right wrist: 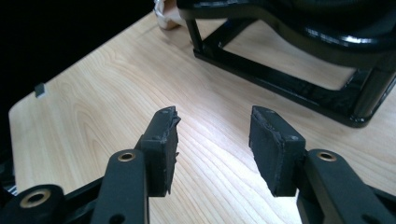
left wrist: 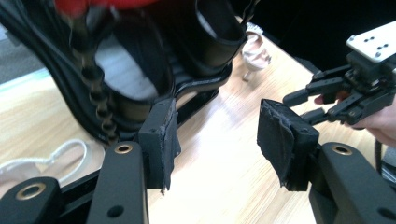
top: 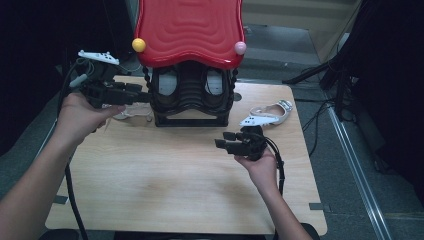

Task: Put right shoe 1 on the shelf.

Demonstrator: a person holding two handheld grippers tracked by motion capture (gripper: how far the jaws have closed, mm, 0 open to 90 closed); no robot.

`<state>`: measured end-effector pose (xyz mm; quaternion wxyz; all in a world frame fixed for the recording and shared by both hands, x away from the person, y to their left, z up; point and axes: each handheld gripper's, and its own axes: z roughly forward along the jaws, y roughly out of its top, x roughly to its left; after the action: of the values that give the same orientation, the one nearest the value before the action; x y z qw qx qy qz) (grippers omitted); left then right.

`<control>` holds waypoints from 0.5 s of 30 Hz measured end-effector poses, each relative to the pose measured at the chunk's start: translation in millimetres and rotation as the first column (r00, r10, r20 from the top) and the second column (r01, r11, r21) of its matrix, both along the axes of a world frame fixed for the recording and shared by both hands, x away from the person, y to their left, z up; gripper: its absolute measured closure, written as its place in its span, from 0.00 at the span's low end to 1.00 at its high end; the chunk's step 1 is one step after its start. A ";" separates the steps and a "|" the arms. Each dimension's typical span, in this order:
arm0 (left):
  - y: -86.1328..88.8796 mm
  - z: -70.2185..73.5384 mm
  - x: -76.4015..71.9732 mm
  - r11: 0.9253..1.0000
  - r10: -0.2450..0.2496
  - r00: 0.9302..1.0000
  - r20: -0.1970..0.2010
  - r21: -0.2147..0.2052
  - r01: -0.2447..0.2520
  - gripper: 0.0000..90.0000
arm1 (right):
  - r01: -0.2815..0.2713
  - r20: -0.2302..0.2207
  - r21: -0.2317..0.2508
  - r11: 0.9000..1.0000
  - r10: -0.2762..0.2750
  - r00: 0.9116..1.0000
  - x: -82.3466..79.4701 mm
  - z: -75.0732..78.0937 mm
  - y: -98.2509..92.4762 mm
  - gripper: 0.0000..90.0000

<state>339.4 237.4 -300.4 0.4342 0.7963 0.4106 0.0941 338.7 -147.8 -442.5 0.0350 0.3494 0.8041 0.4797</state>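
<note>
Your right gripper, mid-desk: jaws apart, empty. Your left gripper, far-left edge: jaws apart, empty, beside black ribbed stand with red wavy top at far edge. Square jaws before closing.

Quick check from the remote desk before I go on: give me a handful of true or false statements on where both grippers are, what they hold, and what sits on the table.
1. The left gripper is shut on a yellow ball. False: its jaws stand open with nothing between them, close beside the black stand.
2. The right gripper is open and holds nothing. True.
3. The red wavy top lies flat on the wooden table. False: it sits on top of the black stand.
4. A yellow ball and a pink ball sit at the red top's front corners. True.
5. A white shoe-like thing lies on the table beyond the right gripper. True.
</note>
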 end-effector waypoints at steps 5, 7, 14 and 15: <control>-0.6 -21.4 -5.8 1.000 0.015 1.000 0.010 0.008 -0.015 0.54 | 0.002 -0.001 -0.024 1.000 -0.002 1.000 0.3 -6.5 0.2 0.59; -1.6 -30.9 -7.4 1.000 0.015 1.000 -0.003 0.006 -0.015 0.54 | -0.009 -0.003 -0.036 0.999 0.009 1.000 -0.4 -8.8 1.2 0.59; 1.7 -59.8 -8.7 1.000 0.010 0.999 -0.036 -0.002 -0.010 0.57 | -0.002 -0.025 -0.023 1.000 0.002 1.000 -3.1 -17.4 -1.7 0.59; 2.3 -64.0 -8.5 1.000 0.006 0.999 -0.047 -0.002 -0.006 0.59 | -0.002 -0.029 -0.020 1.000 0.001 1.000 -3.2 -18.1 -2.1 0.59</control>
<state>330.8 239.7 -364.4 0.4251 0.7966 0.4230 0.0764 335.5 -149.9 -460.7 0.0263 0.3554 0.8095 0.4666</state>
